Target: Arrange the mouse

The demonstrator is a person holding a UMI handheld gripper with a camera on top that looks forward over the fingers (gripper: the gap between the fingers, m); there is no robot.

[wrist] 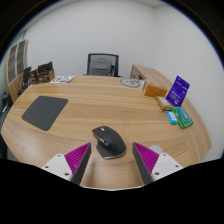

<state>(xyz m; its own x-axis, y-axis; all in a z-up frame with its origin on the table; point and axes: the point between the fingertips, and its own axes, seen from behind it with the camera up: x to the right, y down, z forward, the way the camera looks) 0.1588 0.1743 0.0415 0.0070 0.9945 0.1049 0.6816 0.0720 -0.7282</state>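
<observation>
A dark grey computer mouse (pixel 109 140) lies on the round wooden table (pixel 110 105), just ahead of my fingers and slightly left of the middle between them. My gripper (pixel 113 160) is open, its magenta pads (pixel 76 157) spread wide apart with bare tabletop between them. Neither finger touches the mouse. A dark grey mouse mat (pixel 45 111) lies on the table farther off to the left of the mouse.
A black office chair (pixel 101 65) stands at the table's far side. A purple box (pixel 179 91), a teal item (pixel 181 118) and a brown box (pixel 153 89) sit at the right. Papers (pixel 63 79) and a white object (pixel 130 82) lie at the far edge.
</observation>
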